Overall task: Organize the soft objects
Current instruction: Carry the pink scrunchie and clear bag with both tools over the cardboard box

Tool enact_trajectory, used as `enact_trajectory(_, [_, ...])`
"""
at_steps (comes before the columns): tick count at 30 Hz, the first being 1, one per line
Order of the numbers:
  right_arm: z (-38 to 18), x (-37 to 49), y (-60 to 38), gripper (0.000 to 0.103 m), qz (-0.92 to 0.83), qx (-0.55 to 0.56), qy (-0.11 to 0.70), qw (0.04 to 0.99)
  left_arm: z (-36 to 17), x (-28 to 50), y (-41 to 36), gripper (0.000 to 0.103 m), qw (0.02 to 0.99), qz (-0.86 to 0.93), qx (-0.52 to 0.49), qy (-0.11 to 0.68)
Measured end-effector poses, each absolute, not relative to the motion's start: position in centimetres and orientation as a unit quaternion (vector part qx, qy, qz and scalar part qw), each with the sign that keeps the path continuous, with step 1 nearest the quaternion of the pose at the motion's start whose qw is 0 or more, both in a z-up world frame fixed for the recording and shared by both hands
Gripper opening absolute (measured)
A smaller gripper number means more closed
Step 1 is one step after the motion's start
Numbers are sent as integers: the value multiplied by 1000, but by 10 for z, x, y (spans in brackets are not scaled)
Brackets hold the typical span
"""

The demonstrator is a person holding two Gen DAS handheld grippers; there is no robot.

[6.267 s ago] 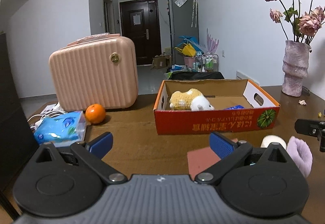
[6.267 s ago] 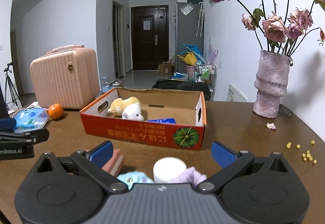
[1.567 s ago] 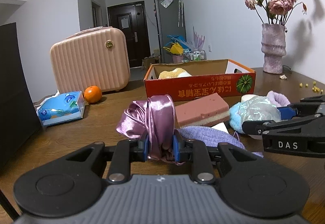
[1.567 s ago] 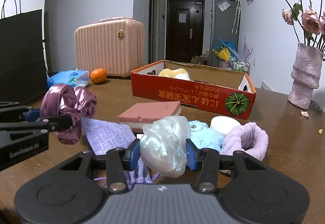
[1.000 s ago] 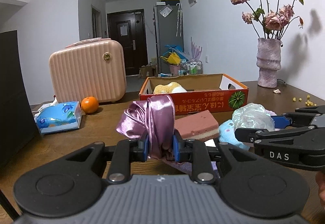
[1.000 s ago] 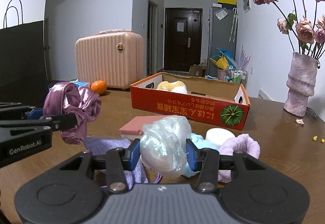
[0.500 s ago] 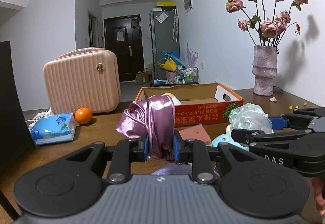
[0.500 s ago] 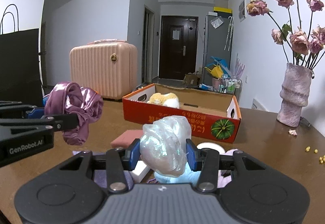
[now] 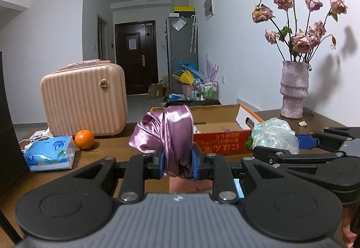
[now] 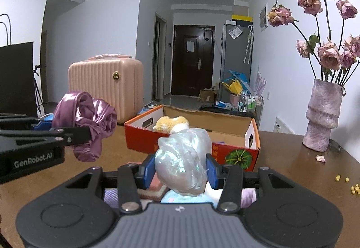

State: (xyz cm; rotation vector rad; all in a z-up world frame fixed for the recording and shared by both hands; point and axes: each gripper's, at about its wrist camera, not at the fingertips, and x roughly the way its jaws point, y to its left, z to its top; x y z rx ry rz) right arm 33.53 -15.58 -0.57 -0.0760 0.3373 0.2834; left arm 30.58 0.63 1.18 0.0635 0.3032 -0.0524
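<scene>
Two grippers, each loaded with one soft item. Left gripper (image 9: 177, 161): jaws clamped tight on a bunched purple satin scrunchie (image 9: 167, 133), which bulges above and to the left of the pads; the narrow grip suits thin, slippery fabric. Right gripper (image 10: 181, 171): jaws set wider, pressing both sides of a crinkled pearly plastic pouf (image 10: 183, 163), bulkier and springier than the satin. Both items hang clear of the table (image 10: 292, 171), side by side, aimed toward the red cardboard box (image 10: 225, 153) near the table's middle. The box, open-topped, already holds a yellow-and-white plush toy (image 10: 173, 123) at its left end, so it is presumably the collecting bin. Beneath the right gripper, at the near edge, remaining soft things lie clustered: a pink sponge block (image 10: 155, 185), a light-blue plush, lilac cloth. Toward the left edge stand a pink suitcase (image 9: 84, 99), an orange (image 9: 84, 139) and a tissue pack (image 9: 50, 151); at the right corner, a vase of dried roses (image 9: 293, 93). Likely next: carry both items over the box's near wall and release.
</scene>
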Motion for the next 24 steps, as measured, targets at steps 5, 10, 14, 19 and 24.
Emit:
enact_trajectory(5, [-1, 349, -157, 45, 136, -40, 156, 977, 19, 323, 3, 23, 989, -27, 21, 145])
enact_trajectory(10, [4, 364, -159, 45, 137, -41, 151, 978, 22, 339, 1, 23, 989, -30, 12, 145])
enact_trajectory(14, [6, 379, -161, 45, 137, -40, 151, 978, 24, 350, -1, 23, 989, -29, 11, 145])
enact_trajectory(19, [5, 392, -166, 45, 133, -40, 159, 977, 24, 370, -1, 23, 989, -28, 9, 147])
enact_trajectory(24, [3, 405, -170, 45, 127, -44, 165, 977, 25, 387, -4, 23, 989, -34, 10, 142])
